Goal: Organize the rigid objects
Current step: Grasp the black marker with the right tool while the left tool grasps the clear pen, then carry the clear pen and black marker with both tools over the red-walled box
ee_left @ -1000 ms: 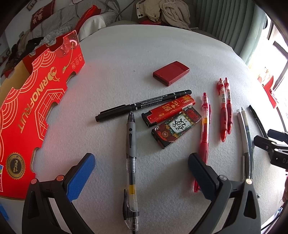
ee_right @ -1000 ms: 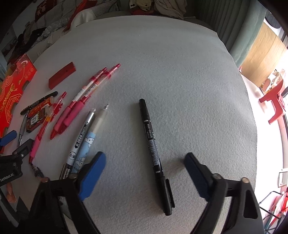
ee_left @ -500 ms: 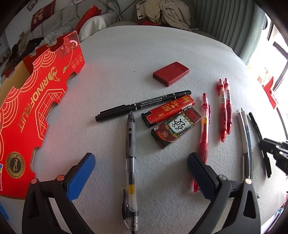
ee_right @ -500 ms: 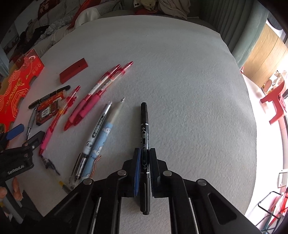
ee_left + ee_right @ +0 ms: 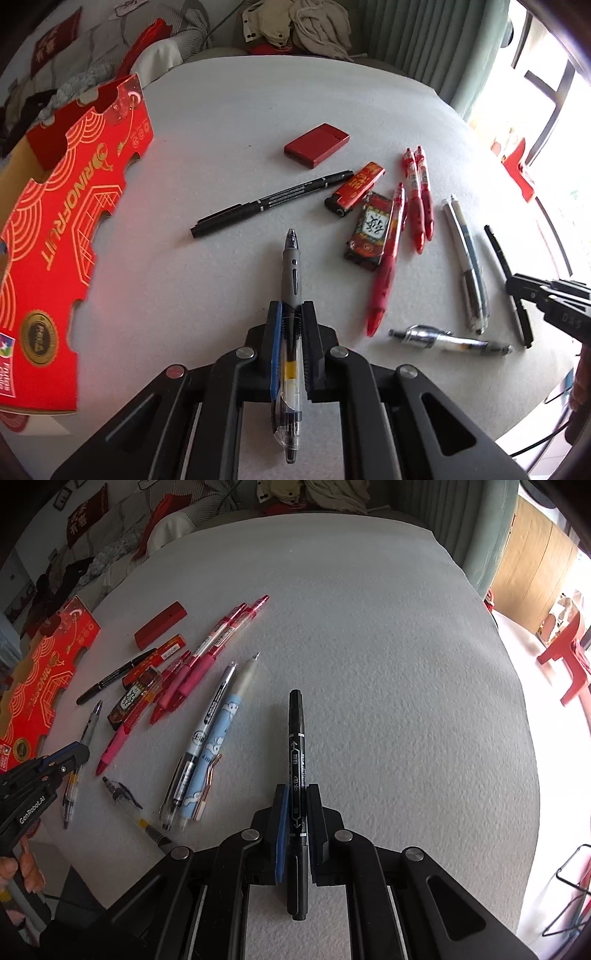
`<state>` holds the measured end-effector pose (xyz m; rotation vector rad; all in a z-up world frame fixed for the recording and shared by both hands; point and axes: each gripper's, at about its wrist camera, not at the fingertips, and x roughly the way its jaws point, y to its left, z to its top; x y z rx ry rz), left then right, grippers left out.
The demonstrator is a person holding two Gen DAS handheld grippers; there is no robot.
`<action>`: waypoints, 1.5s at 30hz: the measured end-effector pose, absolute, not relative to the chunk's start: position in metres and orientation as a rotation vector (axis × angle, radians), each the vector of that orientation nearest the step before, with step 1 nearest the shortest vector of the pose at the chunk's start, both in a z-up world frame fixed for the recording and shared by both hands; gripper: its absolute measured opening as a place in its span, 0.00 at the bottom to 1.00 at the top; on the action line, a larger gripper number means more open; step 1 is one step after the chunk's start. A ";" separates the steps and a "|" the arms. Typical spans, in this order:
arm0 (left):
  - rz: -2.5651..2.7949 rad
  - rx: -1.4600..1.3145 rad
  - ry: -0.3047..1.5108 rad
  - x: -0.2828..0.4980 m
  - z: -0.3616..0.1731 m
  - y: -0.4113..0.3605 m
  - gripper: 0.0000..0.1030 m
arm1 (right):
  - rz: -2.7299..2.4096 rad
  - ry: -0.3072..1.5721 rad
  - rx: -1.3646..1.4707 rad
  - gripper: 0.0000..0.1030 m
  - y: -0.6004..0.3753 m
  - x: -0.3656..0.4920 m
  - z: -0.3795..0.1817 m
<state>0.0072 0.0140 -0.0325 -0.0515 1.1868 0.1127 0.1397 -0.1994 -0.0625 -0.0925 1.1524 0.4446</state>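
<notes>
Both grippers having clamped shut since a second ago, the left gripper (image 5: 291, 325) is gripping the grey pen (image 5: 291, 280) and the right gripper (image 5: 297, 805) the black marker (image 5: 297, 760), each near the counter (image 5: 388, 646); next, probably carrying them to matching pens.

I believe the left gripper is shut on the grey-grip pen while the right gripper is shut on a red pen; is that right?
Not quite: the right gripper is shut on a black marker, as the right wrist view shows. The left gripper is indeed shut on the grey-grip pen.
</notes>
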 end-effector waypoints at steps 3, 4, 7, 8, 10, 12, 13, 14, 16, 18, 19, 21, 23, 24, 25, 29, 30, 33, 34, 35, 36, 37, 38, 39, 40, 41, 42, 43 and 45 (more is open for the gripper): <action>0.115 -0.033 1.182 0.012 -0.036 0.018 0.10 | 0.448 1.146 -0.078 0.10 -0.199 0.136 -0.062; 0.115 -0.024 1.174 0.014 -0.036 0.018 0.10 | 0.448 1.143 -0.066 0.10 -0.201 0.134 -0.061; 0.107 -0.039 1.148 0.016 -0.032 0.016 0.10 | 0.448 1.130 -0.010 0.10 -0.206 0.130 -0.056; 0.102 -0.049 1.137 0.014 -0.029 0.015 0.10 | 0.443 1.120 0.004 0.10 -0.208 0.127 -0.054; 0.096 -0.048 1.116 0.011 -0.024 0.011 0.10 | 0.428 1.099 0.025 0.10 -0.212 0.121 -0.050; 0.090 -0.036 1.088 0.004 -0.018 0.004 0.10 | 0.412 1.079 0.043 0.10 -0.214 0.117 -0.045; 0.087 -0.029 1.080 0.002 -0.017 0.004 0.10 | 0.401 1.068 0.052 0.10 -0.214 0.115 -0.042; 0.085 -0.023 1.069 0.000 -0.016 0.004 0.10 | 0.394 1.059 0.064 0.10 -0.215 0.113 -0.039; 0.076 -0.014 1.041 -0.008 -0.010 -0.003 0.10 | 0.379 1.043 0.094 0.10 -0.214 0.109 -0.033; 0.067 -0.001 1.012 -0.011 -0.002 -0.009 0.10 | 0.361 1.013 0.103 0.10 -0.214 0.103 -0.026; 0.062 0.006 0.995 -0.012 0.003 -0.011 0.10 | 0.355 0.997 0.104 0.10 -0.212 0.099 -0.022; 0.047 0.018 0.957 -0.013 0.014 -0.015 0.10 | 0.351 0.968 0.115 0.10 -0.209 0.093 -0.014; 0.034 0.028 0.916 -0.016 0.025 -0.019 0.10 | 0.349 0.941 0.118 0.10 -0.205 0.087 -0.007; 0.029 0.028 0.900 -0.018 0.029 -0.021 0.10 | 0.349 0.923 0.120 0.10 -0.202 0.083 -0.002; 0.022 0.028 0.882 -0.019 0.034 -0.021 0.10 | 0.352 0.913 0.120 0.10 -0.201 0.081 0.001; 0.013 0.038 0.824 -0.031 0.048 -0.030 0.10 | 0.364 0.876 0.108 0.10 -0.191 0.069 0.013; 0.012 0.040 0.816 -0.033 0.050 -0.031 0.10 | 0.368 0.872 0.103 0.10 -0.189 0.068 0.015; 0.011 0.033 0.794 -0.037 0.057 -0.029 0.10 | 0.381 0.858 0.090 0.10 -0.182 0.063 0.023; 0.013 0.029 0.788 -0.037 0.058 -0.028 0.10 | 0.383 0.852 0.088 0.10 -0.180 0.061 0.025; 0.013 0.023 0.783 -0.040 0.060 -0.026 0.10 | 0.387 0.847 0.087 0.10 -0.178 0.059 0.027; 0.015 0.019 0.781 -0.041 0.061 -0.025 0.10 | 0.392 0.844 0.082 0.10 -0.176 0.058 0.029; 0.014 0.014 0.778 -0.044 0.063 -0.023 0.10 | 0.395 0.839 0.076 0.10 -0.173 0.056 0.031; 0.015 0.009 0.775 -0.046 0.064 -0.021 0.10 | 0.397 0.834 0.071 0.10 -0.171 0.054 0.033; 0.017 0.004 0.772 -0.049 0.066 -0.019 0.10 | 0.401 0.832 0.066 0.10 -0.168 0.053 0.034; 0.019 0.002 0.767 -0.051 0.067 -0.017 0.10 | 0.403 0.828 0.061 0.10 -0.166 0.051 0.035; 0.021 -0.001 0.765 -0.052 0.067 -0.016 0.10 | 0.404 0.825 0.059 0.10 -0.164 0.050 0.037; 0.024 -0.004 0.764 -0.052 0.068 -0.015 0.10 | 0.408 0.823 0.055 0.10 -0.161 0.049 0.038; 0.028 -0.008 0.761 -0.053 0.069 -0.012 0.10 | 0.411 0.822 0.050 0.10 -0.158 0.048 0.039; 0.031 -0.017 0.754 -0.056 0.070 -0.009 0.10 | 0.416 0.815 0.043 0.10 -0.153 0.046 0.042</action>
